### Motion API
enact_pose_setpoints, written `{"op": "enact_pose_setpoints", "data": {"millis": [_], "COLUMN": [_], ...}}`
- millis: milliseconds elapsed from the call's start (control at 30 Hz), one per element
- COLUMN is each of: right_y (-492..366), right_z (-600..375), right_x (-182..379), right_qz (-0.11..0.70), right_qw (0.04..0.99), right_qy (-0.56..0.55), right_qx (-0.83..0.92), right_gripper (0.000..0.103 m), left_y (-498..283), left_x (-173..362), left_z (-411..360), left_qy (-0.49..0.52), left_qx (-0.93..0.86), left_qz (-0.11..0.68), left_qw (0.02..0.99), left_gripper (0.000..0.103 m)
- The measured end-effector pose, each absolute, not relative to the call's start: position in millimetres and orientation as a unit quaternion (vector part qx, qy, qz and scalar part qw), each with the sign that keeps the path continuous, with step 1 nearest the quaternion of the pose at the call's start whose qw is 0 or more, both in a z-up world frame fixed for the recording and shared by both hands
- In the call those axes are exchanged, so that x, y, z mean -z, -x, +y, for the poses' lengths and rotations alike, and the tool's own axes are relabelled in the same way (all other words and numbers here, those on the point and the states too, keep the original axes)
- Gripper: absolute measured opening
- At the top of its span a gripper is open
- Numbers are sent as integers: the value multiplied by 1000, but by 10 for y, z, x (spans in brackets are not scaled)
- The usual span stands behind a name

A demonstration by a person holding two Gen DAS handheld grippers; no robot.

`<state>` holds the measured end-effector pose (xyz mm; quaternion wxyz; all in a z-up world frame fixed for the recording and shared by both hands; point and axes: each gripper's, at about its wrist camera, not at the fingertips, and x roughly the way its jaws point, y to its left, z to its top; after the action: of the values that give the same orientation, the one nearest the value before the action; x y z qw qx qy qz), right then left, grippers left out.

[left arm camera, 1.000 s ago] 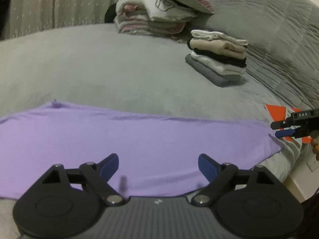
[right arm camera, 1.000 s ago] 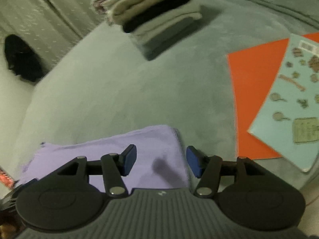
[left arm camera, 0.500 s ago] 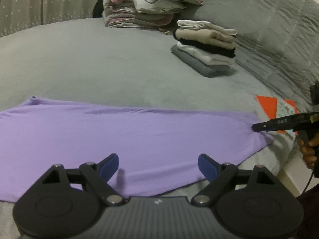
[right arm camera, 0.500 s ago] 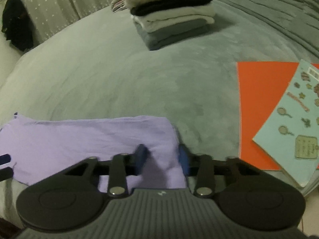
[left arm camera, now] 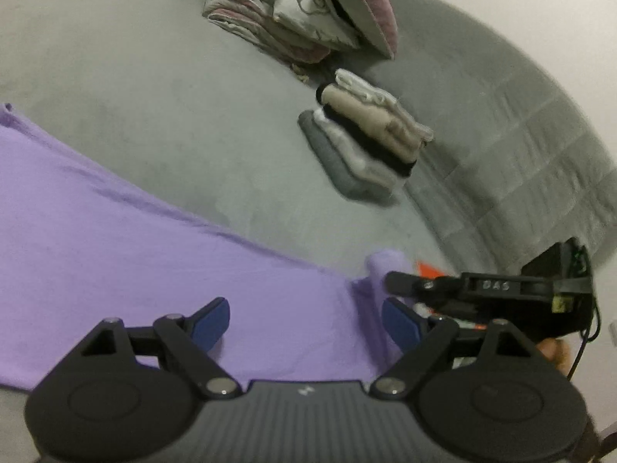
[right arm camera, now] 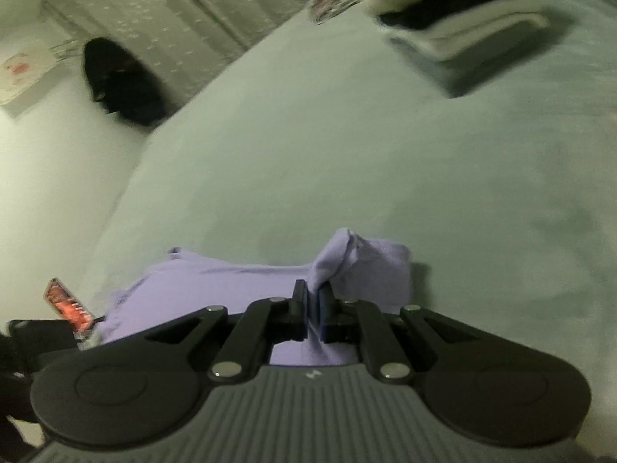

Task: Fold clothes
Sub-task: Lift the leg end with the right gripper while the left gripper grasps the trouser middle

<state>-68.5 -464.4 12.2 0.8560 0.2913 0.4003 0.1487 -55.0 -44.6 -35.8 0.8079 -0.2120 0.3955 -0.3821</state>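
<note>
One purple garment (left arm camera: 162, 270) lies flat on the grey bed (left arm camera: 173, 115); my right gripper (right arm camera: 313, 308), jaws closing, pinches its bunched corner, while my left gripper (left arm camera: 304, 320) hovers unclenched.

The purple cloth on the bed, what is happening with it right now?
A person with a gripper in each hand is folding a purple garment spread on a grey bed. The right gripper is closing on one bunched corner of it. The left gripper hovers open above the cloth, holding nothing. Folded clothes are already stacked farther back.
</note>
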Motion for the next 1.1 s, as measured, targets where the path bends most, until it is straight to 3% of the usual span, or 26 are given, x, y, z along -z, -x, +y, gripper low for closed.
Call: {"op": "enact_pose_setpoints", "data": {"millis": [267,367,433,567,733,1100], "right_y": [339,246,199,143,162,113], "right_z": [-4150,-4006,-3954,-3878,-3820,-3557], "right_x": [-54,-16,6,14,-63,-163], "right_qz": [426,436,444,452,446,416], "right_qw": [828,823,817,810,810,808], "right_qy": [-300,-295,-296,-298,-301,-328], "right_qx": [-207,-216,-218,-224,-235,-259], "right_gripper": [8,8,8,8,8,8], "left_y": [688,749,781,843,876,788], "left_x": [348,375,397,442,426,316], "left_z": [-614,-683,-731,-824,-790,-303], "left_qy": [142,102,70,31,53,108], "left_qx": [411,398,376,340,300,226], "left_qz": [374,369,369,361,349,335], "left_qw": [819,833,847,868,886,908], "left_gripper": [86,79,65,48,3,2]}}
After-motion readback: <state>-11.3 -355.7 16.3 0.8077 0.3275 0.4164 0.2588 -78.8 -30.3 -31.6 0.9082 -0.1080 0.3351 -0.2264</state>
